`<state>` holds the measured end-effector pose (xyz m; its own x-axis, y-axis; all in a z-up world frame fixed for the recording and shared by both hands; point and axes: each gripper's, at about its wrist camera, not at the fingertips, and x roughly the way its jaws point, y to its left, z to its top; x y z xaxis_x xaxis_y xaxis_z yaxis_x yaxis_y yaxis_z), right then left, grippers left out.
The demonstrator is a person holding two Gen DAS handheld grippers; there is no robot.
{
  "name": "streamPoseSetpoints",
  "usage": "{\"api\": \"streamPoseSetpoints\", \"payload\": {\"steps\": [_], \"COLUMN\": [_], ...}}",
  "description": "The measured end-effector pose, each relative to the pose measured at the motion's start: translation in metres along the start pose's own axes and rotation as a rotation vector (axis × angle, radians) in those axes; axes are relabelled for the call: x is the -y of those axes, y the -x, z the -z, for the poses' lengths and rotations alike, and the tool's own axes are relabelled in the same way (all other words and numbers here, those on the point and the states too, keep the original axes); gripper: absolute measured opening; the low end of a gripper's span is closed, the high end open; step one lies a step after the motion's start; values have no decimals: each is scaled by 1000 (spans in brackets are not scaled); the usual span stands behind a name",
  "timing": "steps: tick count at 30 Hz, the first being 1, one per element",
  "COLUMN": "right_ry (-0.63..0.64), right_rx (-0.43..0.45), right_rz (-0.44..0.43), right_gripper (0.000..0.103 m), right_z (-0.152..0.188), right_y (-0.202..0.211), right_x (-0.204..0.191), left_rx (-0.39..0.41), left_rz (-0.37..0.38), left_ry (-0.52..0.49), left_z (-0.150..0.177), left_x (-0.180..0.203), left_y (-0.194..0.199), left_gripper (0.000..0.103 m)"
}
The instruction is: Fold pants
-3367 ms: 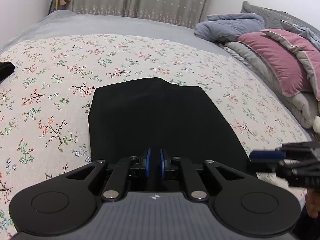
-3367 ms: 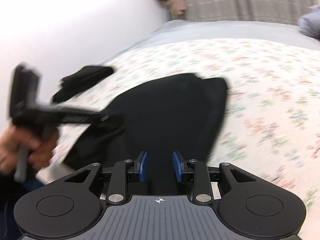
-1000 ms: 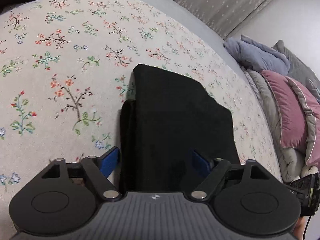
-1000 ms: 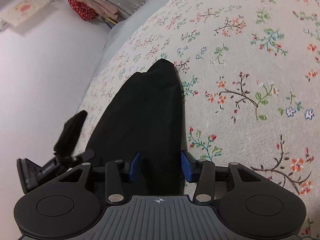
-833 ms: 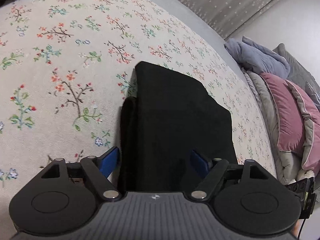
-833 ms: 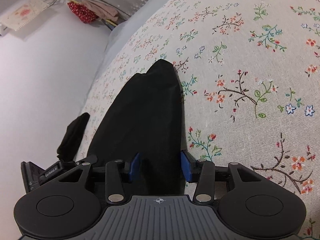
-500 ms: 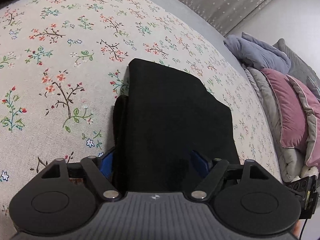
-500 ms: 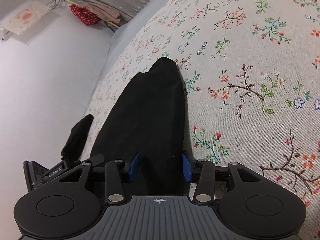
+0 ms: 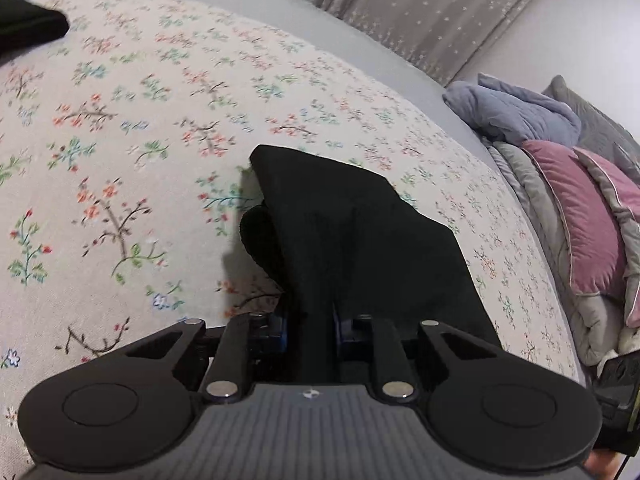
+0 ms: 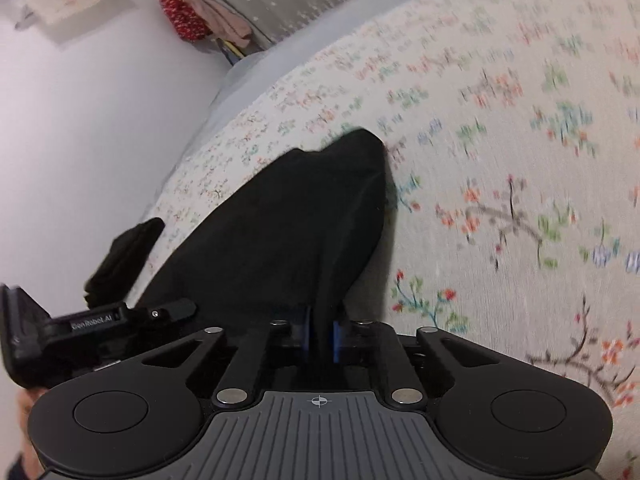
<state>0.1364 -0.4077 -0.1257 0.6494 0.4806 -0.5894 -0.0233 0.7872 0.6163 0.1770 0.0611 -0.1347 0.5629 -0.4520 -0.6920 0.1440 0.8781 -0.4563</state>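
Observation:
The folded black pants (image 9: 356, 236) lie on the floral bedspread (image 9: 120, 140) and show in the right wrist view (image 10: 280, 232) too. My left gripper (image 9: 310, 330) is shut on the near left edge of the pants, with black cloth bunched between its blue pads. My right gripper (image 10: 320, 334) is shut on the near right edge of the pants. The near edge is lifted off the bed. The left gripper (image 10: 132, 320) also shows at the left of the right wrist view.
A second dark folded garment (image 10: 124, 256) lies near the bed's left side, also at the top left of the left wrist view (image 9: 28, 26). Pink and grey pillows (image 9: 580, 216) and a blue blanket (image 9: 512, 116) pile at the right. A wall (image 10: 80, 140) borders the bed.
Both grippers, open around the pants' near edge earlier, have closed on it. The near edge has risen and the cloth has bunched; the right view is blurred by motion.

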Motion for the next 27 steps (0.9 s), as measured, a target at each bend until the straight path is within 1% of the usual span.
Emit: {"api": "streamPoseSetpoints", "payload": {"steps": [5, 8, 12, 16, 18, 20, 22, 23, 24, 25, 27], "right_ry": [62, 120, 189, 221, 217, 212, 191, 169, 150, 130, 61], "right_rx": [37, 71, 132, 168, 169, 160, 131, 107, 82, 66, 52], "right_rz": [38, 49, 62, 56, 53, 63, 86, 102, 123, 124, 93], "right_gripper": [8, 8, 8, 8, 8, 8, 8, 8, 9, 9, 10], "right_z": [-8, -22, -50, -85, -98, -106, -110, -110, -109, -107, -104], "right_y": [7, 14, 18, 12, 7, -1, -15, -23, -32, -38, -45], "right_x": [-5, -11, -19, -14, -6, 5, 19, 28, 37, 46, 64], "left_rx": [12, 50, 122, 154, 147, 124, 78, 70, 78, 85, 87], "left_rz": [35, 45, 64, 86, 81, 59, 33, 8, -12, -20, -23], "left_ry": [-20, -28, -55, -63, -64, -84, -95, -107, -126, -145, -147], "left_z": [-5, -19, -44, -63, -68, -68, -64, -61, -59, -59, -60], "left_x": [9, 19, 36, 48, 51, 54, 53, 52, 52, 53, 54], "left_y": [-2, -5, -13, -29, -46, -66, -88, -98, -102, -105, -103], "left_gripper": [35, 35, 35, 35, 35, 35, 36, 38, 41, 41, 42]}}
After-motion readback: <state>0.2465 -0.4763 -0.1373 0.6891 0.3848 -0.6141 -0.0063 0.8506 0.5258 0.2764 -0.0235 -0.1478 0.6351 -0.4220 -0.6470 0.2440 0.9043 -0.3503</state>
